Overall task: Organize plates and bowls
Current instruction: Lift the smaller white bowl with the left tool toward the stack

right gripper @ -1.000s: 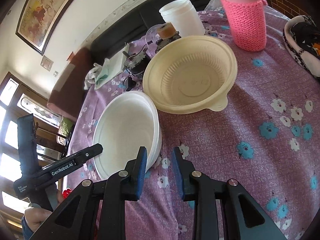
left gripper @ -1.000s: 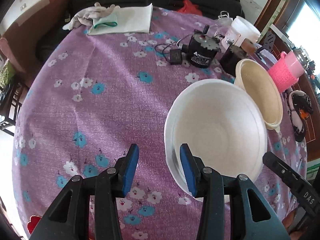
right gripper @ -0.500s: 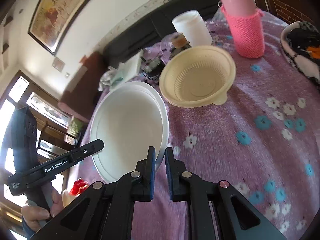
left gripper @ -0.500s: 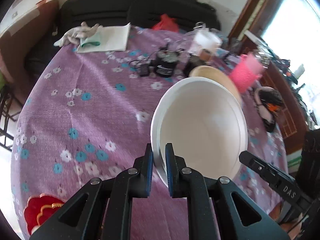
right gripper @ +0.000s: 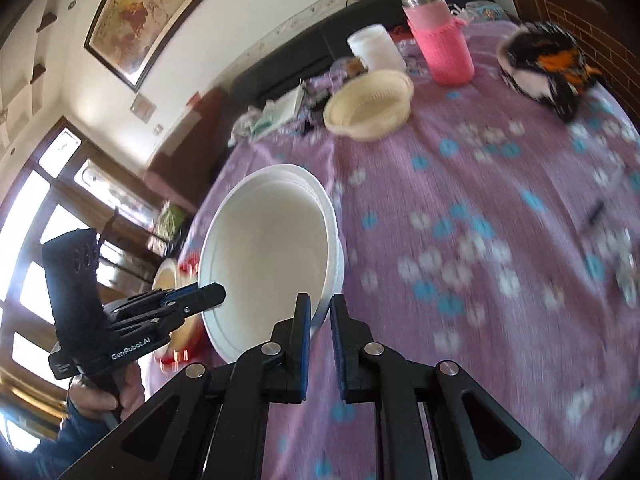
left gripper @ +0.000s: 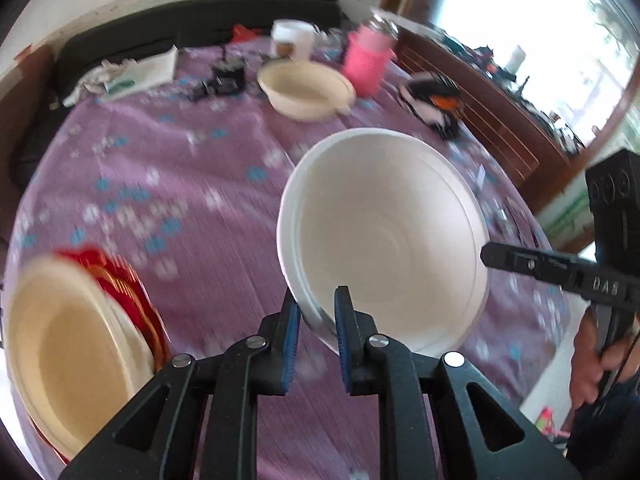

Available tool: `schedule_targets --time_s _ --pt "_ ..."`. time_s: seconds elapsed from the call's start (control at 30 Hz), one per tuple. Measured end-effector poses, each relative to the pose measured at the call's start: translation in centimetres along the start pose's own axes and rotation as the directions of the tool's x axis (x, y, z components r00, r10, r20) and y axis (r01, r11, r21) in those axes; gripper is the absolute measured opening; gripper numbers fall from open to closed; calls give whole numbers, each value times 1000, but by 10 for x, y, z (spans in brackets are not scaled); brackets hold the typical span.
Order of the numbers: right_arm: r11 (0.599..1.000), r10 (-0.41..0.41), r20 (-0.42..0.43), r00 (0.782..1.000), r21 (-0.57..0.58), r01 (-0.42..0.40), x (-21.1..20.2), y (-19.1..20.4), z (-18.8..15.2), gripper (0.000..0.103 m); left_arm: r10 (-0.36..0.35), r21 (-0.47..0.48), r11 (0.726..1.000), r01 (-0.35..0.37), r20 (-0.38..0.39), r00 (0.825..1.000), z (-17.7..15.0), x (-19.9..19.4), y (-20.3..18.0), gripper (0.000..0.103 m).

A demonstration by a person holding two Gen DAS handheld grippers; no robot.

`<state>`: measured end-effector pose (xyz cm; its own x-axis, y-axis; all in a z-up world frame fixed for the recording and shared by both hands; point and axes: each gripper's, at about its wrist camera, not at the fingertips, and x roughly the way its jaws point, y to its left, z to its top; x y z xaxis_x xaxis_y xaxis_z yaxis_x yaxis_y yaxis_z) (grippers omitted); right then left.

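Note:
A large white bowl (left gripper: 384,232) hangs in the air above the purple flowered tablecloth (left gripper: 160,152), held by both grippers. My left gripper (left gripper: 316,320) is shut on its near rim. My right gripper (right gripper: 320,320) is shut on the opposite rim of the same bowl (right gripper: 268,256). A cream bowl (left gripper: 306,88) sits on the far side of the table; it also shows in the right wrist view (right gripper: 370,106). A cream plate (left gripper: 68,344) lies on red plates (left gripper: 132,292) at the near left edge.
At the back stand a pink knitted bottle (left gripper: 368,60), a white jar (left gripper: 292,38), black electronics (left gripper: 226,76) and folded cloths (left gripper: 132,72). A black and orange object (left gripper: 432,96) lies at the right. A wooden cabinet (left gripper: 500,112) borders the table.
Both grippers closed on the white bowl's rims, lifted it off the table and carried it toward the near side. The plate stack has come into view at left.

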<state>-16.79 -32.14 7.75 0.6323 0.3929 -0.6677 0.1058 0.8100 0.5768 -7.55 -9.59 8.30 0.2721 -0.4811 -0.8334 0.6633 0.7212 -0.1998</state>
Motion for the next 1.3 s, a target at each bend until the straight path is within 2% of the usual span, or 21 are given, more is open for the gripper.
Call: schedule_targets --time_s 0.13,0.27,0.47,0.63,0.73,1.0,1.3 --pt "1000 3 -65 998 24 -2 -2 -9 -34 12 18 33 999 -17 -24 1000 -34 6 -13 17" --pt "999 0 -89 996 43 4 6 -18 -46 13 85 70 994 -87 23 996 -40 12 -19 20" --pt "994 -101 -15 995 -37 101 13 -7 -42 14 181 99 976 -194 123 976 -35 21 -25 23" --pt "968 -211 55 976 -125 216 21 5 -44 16 221 89 967 -238 166 961 -33 26 -26 23" --pt "972 -198 58 979 -118 203 21 4 -44 15 230 88 964 -250 193 954 -33 19 -28 23" --pt "979 -153 50 987 -125 158 8 14 -43 15 239 94 961 -260 196 951 -37 7 -29 23" --pt "981 -118 33 992 -150 122 7 33 -44 15 247 58 962 -265 221 944 -44 -9 -19 23"
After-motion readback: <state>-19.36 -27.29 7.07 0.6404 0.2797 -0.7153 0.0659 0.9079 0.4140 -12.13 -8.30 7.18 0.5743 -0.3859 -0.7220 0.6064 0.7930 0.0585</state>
